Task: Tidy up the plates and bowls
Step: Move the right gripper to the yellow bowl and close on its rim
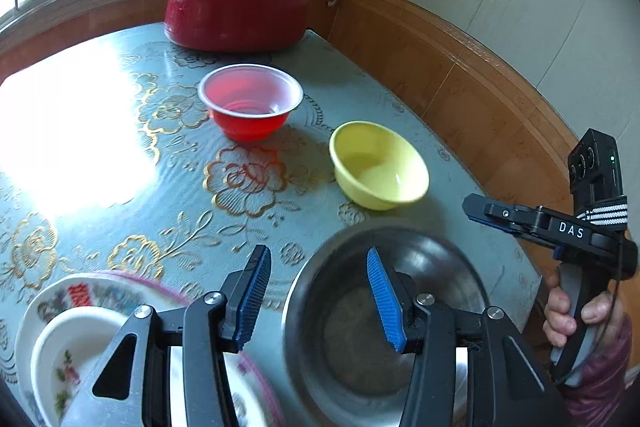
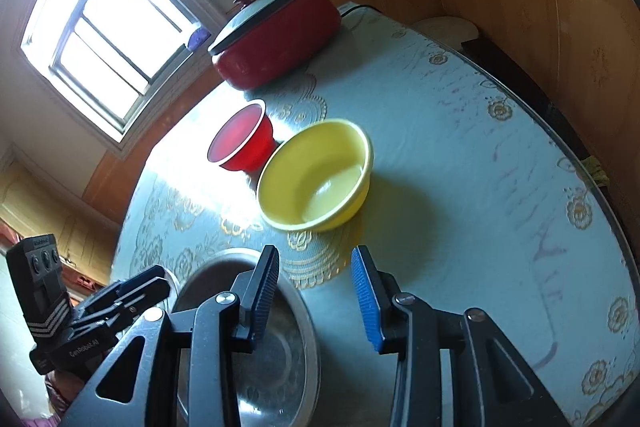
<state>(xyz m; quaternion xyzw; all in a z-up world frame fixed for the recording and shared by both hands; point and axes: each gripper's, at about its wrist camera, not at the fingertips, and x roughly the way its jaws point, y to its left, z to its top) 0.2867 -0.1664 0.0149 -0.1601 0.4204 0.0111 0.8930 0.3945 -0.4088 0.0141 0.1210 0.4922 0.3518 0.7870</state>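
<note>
On a round table (image 2: 460, 155) under a pale blue cloth with gold flowers stand 3 loose bowls, all upright with mouths facing up; being round, none shows a long axis. The red plastic bowl (image 1: 250, 101) sits farthest in, near a red electric pot (image 1: 236, 15) with a grey lid by the wall. The yellow bowl (image 1: 378, 165) stands beside the red one — a gap shows between them from the left wrist, while from the right wrist the yellow rim overlaps the red. The steel bowl (image 1: 360, 327) is nearest the table's edge, blurred in the left view. Left of it lies a flat patterned plate (image 1: 44, 303) with a pink rim, carrying a small white bowl (image 1: 76, 351) with a flower print, also mouth up. The left gripper (image 1: 318, 297) stands with its jaws apart and nothing pressed between the blue pads; its right finger (image 1: 386, 301) shows over the steel bowl's hollow, its left finger over the cloth between plate and bowl; whether either touches I cannot tell. The right gripper (image 2: 316, 297) likewise has its jaws parted on nothing — one finger (image 2: 262, 291) in front of the steel bowl's rim, the other over bare cloth. A hand (image 1: 576, 315) in a purple sleeve grasps the right gripper's handle.
</note>
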